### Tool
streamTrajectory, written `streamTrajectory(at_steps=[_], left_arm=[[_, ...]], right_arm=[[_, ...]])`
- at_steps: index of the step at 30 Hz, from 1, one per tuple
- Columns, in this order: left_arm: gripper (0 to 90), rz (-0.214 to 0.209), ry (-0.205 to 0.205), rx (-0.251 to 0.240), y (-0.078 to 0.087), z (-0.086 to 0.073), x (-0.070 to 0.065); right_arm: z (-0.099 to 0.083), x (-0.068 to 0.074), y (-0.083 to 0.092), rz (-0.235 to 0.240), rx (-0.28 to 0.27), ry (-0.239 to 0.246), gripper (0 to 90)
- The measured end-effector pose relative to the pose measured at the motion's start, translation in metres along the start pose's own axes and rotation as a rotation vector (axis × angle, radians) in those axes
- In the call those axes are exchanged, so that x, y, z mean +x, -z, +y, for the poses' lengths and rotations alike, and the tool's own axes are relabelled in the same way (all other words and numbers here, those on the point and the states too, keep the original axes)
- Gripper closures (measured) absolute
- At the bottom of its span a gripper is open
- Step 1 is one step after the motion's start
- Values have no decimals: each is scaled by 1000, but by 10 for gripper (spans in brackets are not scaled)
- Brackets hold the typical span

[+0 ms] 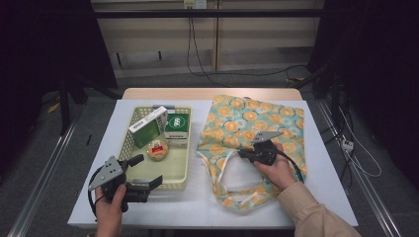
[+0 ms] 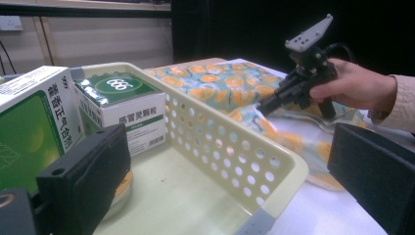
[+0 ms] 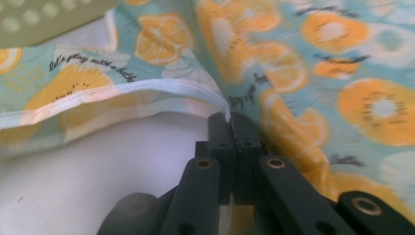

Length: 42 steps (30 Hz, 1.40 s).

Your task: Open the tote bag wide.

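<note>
Pinching the white-bound hem at the near-left mouth of the orange-print cloth bag [image 3: 303,73], the right gripper [image 1: 245,153] has its jaws closed flat on that thin edge, which is the sensible hold: the fabric looks light, limp and apt to sag or slide rather than lift as one piece. At the near left of the table [image 1: 306,197], the left gripper [image 1: 146,173] hangs with jaws wide and empty over the basket [image 1: 184,181]; the bag lies right of it, probably empty.
</note>
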<state>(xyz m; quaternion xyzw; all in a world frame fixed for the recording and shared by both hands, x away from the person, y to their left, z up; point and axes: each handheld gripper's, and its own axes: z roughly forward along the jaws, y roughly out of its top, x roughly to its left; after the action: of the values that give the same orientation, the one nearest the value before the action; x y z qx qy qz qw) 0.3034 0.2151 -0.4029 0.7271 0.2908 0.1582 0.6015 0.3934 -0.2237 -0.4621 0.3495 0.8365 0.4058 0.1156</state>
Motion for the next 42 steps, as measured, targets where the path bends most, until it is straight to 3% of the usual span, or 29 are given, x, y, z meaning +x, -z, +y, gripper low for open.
streamTrajectory(at_steps=[3, 7, 11, 14, 16, 19, 23, 26, 37, 41, 42], left_arm=[[19, -1, 1, 0, 0, 0, -1], [19, -11, -11, 3, 0, 1, -2], [19, -9, -7, 3, 0, 1, -2], [20, -14, -15, 4, -1, 1, -3], [20, -14, -13, 7, 0, 1, -3], [20, -10, -8, 7, 0, 1, -2], [20, -12, -16, 9, 0, 1, -1], [20, -11, -13, 11, 0, 0, 0], [20, -22, -18, 15, -4, 1, -2], [19, -25, -16, 14, -4, 2, -1], [20, -21, -12, 11, -4, 2, -2]], right_arm=[[-1, 14, 2, 31, 34, 38, 894], [-1, 22, 7, 60, 23, 62, 891], [-1, 26, 11, 91, 24, 46, 827], [0, 30, 14, 82, 33, 45, 653], [3, 34, 18, 78, 17, 49, 611], [12, 45, 28, 94, -17, 51, 480], [20, 60, 36, 160, -42, 59, 402], [19, 70, 38, 189, -20, 67, 346], [13, 95, 41, 284, -16, 85, 375], [17, 112, 43, 338, -20, 117, 401], [17, 123, 41, 366, -5, 136, 420]])
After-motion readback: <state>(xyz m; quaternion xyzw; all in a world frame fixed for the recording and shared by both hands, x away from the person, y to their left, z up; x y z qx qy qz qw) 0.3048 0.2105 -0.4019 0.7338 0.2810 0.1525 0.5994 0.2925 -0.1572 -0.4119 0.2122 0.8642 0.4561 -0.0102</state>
